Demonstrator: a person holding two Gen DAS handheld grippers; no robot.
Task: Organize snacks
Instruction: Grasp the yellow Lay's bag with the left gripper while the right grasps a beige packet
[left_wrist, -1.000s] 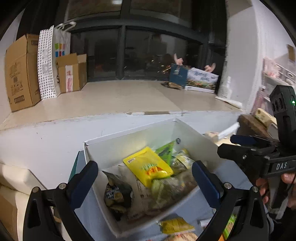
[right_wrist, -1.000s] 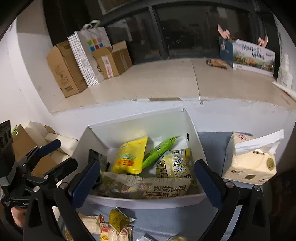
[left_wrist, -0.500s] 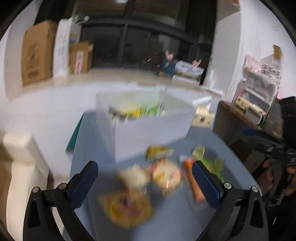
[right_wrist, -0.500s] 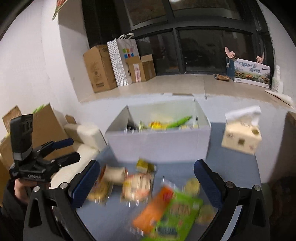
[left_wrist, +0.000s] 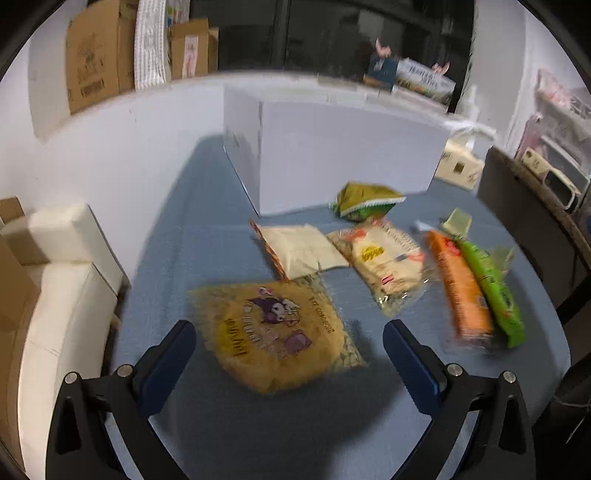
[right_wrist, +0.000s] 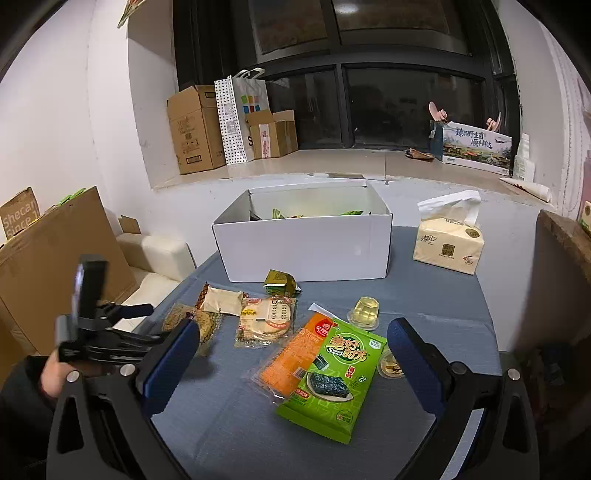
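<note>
A white box holding several snacks stands at the back of the blue table; it also shows in the left wrist view. Loose snacks lie in front of it. My left gripper is open and low over a yellow cartoon-printed bag. My right gripper is open above a green seaweed pack and an orange pack. The left gripper also shows in the right wrist view, at the left. A round cracker pack, a beige packet, a small green packet and a jelly cup lie between.
A tissue pack stands right of the box. A white sofa and cardboard sit left of the table. Cardboard boxes and a dotted bag stand on the window ledge. A dark cabinet stands at the right.
Both grippers pulled back from over the white box and came down toward the loose snacks on the table. The left gripper now sits low over the yellow bag.
</note>
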